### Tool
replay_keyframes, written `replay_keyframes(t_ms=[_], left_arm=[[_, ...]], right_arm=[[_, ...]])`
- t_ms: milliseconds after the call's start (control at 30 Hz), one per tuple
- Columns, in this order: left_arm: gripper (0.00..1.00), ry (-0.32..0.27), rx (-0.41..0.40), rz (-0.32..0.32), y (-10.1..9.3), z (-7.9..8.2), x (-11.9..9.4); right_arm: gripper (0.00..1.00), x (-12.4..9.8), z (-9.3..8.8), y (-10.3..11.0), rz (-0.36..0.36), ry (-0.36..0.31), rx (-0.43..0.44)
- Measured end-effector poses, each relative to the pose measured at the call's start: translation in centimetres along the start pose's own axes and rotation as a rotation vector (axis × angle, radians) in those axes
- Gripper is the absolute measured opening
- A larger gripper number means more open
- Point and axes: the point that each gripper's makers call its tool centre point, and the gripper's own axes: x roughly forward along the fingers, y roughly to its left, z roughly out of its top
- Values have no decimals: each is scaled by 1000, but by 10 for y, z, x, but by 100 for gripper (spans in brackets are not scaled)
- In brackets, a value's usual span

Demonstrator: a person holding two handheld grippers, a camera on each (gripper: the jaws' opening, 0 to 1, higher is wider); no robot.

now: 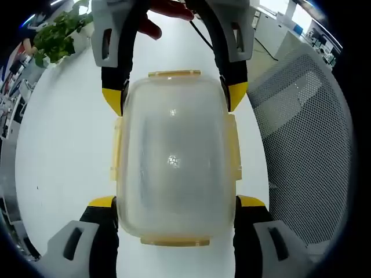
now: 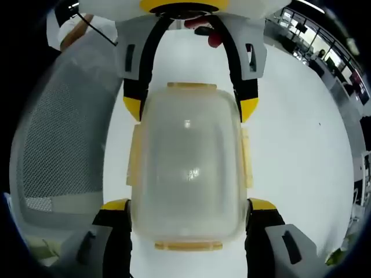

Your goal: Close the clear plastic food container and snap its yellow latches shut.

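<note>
Here both claws, left and right, clamp the lidded clear container from opposite ends; no readable writing.

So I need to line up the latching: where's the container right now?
The container sits on the white table, centred in both views, between the left gripper's fingers and the right gripper's.

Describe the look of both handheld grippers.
Both match: left gripper and right gripper have grey moulded shells with slot openings, black inner arms, and yellow-tipped fingers. A thin black cable trails behind the right gripper.
</note>
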Motion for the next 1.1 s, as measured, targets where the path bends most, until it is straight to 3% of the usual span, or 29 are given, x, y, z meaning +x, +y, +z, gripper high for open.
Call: replay_keyframes(t_ms=[600, 1100], left_arm=[[82, 2, -34, 15, 0, -7, -2], [82, 2, -56, 23, 0, -31, -8]], right_arm=[[81, 2, 6, -3, 8, -4, -28], [81, 11, 29, -6, 16, -8, -44]])
